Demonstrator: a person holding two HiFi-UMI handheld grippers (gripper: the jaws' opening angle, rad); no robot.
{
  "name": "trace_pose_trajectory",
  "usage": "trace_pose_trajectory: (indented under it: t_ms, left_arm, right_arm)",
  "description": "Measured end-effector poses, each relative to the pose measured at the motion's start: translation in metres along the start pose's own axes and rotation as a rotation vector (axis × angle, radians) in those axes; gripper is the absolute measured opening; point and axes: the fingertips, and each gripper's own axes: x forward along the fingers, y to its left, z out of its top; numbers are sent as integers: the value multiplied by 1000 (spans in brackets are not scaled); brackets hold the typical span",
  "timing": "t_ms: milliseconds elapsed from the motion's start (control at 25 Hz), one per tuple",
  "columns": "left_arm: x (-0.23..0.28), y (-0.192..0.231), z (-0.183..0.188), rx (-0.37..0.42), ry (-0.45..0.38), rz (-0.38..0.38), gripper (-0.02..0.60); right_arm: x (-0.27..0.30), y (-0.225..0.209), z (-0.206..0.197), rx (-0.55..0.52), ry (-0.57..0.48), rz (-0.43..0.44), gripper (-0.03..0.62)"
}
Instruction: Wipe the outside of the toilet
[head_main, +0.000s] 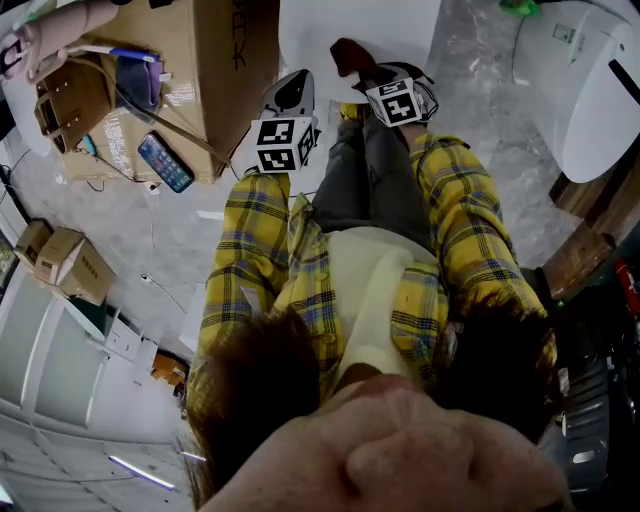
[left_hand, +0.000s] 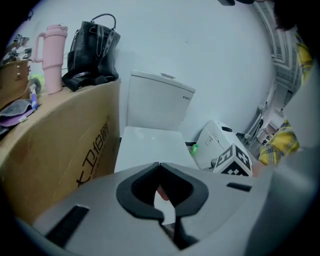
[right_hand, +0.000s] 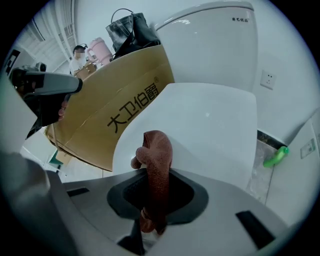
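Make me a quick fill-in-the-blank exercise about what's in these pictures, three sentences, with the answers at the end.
1. The brown cloth is clamped in the ____ gripper.
2. The lid of the toilet is ____.
3. On the cardboard box, beside the black bag, stands a ____ tumbler.

Missing words: right; closed; pink

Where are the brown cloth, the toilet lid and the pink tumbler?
brown cloth (right_hand: 156, 150), right gripper view, on its bunched upper end.
toilet lid (right_hand: 210, 125), right gripper view, on the middle of its flat top.
pink tumbler (left_hand: 52, 65), left gripper view, on its body below the cap.
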Motion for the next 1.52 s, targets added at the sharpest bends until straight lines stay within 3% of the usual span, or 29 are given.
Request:
trace_pose_trajectory:
  t_ms: [440,760,1120,1520]
  left_arm:
    - [28,-18,19,76,32,-71,9]
    - [40,-23,32,96,32,-89,9]
    - [33,-17,38,83,13,-72,9]
    - [6,-11,50,21,-46,-33,9]
  right_arm:
    - [-23,-58,-11,60,-41,-89,80]
    - [-34,-90,-6,48,-54,-139,80]
    - [-47,-108,-1,43,-65,-197,80]
    - [-95,-98,41,28,-204,-210,80]
